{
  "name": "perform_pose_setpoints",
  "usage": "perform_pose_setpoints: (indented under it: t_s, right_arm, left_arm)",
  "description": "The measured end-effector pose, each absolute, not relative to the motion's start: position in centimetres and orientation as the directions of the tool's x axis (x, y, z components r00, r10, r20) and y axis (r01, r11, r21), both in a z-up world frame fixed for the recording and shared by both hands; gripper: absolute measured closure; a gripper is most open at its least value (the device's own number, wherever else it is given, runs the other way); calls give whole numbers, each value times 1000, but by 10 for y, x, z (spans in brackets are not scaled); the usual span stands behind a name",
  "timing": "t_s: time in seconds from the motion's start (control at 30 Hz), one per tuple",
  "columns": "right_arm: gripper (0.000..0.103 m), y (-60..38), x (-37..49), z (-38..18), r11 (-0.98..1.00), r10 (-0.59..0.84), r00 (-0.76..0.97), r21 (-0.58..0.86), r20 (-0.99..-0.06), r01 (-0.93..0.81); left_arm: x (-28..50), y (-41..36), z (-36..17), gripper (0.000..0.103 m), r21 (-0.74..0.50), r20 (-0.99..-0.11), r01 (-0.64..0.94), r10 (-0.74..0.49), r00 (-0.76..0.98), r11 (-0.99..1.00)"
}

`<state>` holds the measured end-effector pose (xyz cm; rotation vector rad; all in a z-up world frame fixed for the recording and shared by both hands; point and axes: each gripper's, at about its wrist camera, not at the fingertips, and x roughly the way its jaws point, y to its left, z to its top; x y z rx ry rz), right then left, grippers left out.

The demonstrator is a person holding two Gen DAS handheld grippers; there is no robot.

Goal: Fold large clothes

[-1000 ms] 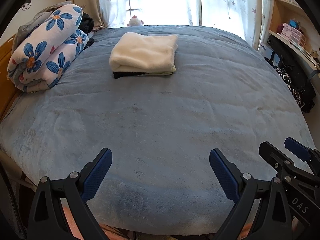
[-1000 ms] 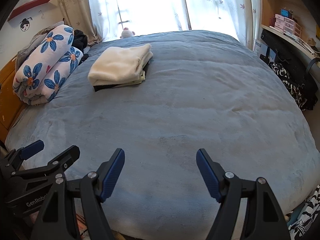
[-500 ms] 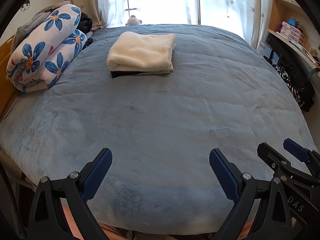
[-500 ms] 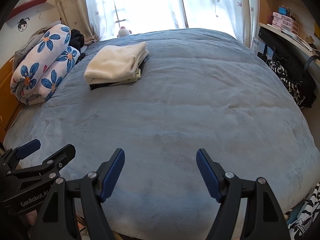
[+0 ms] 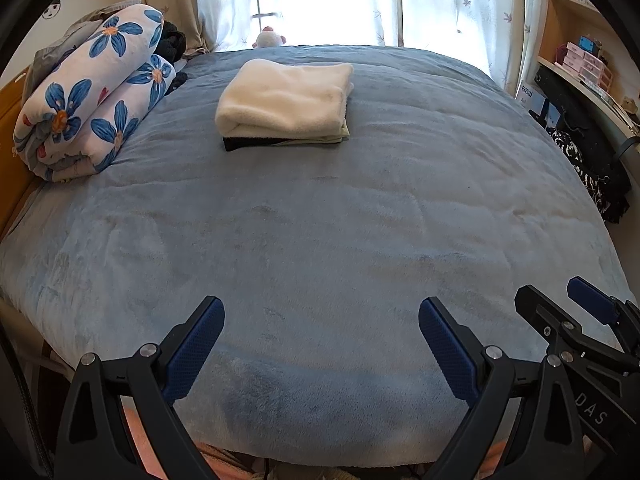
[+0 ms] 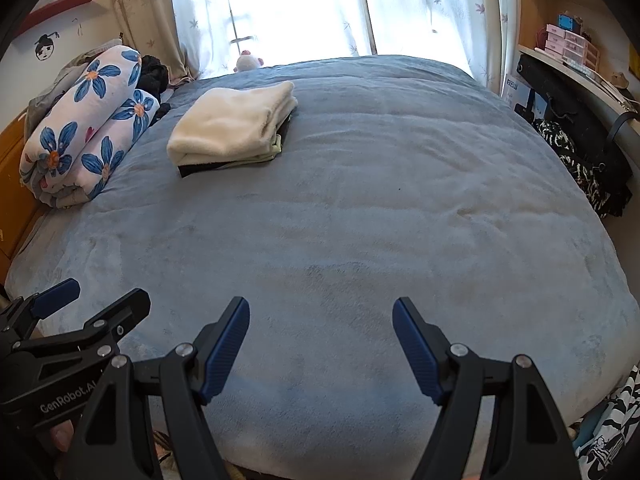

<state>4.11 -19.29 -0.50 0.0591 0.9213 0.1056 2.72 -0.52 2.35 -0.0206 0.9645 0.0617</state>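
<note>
A stack of folded clothes [image 5: 286, 100] with a cream fleece on top and dark and pale green pieces below lies at the far middle of the blue bed [image 5: 320, 240]; it also shows in the right wrist view [image 6: 234, 126]. My left gripper [image 5: 320, 320] is open and empty above the bed's near edge. My right gripper [image 6: 321, 320] is open and empty, just to its right; its fingers [image 5: 588, 304] show in the left wrist view. The left gripper's fingers [image 6: 60, 294] show in the right wrist view.
A rolled quilt [image 5: 88, 108] with blue flowers lies at the bed's far left. A small plush toy [image 5: 269, 39] sits by the bright curtained window. A black-and-white garment [image 6: 576, 160] hangs off the desk and shelves at the right. A wooden headboard [image 5: 10, 160] is at the left.
Both grippers have drawn back slightly from the bed and stayed open. The stack of clothes has not moved.
</note>
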Motion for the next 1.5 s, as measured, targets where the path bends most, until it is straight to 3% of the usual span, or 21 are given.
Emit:
perform_pose_setpoints:
  t_s: [0.23,0.43,1.5]
  right_arm:
    - [28,-191,39,-6,995,97,608,71,-788,-66]
    - [17,-191,38,-6,998,68,608,51,-791,-46]
    - [15,-193,35,-5,997,78,613,64,-786,-46]
  left_arm:
    - [26,-5,24,6,12,-822,-63,46,567,998]
    - [24,-1,22,6,7,-825,-65,43,564,998]
    - [25,5,19,6,7,-840,-56,36,542,998]
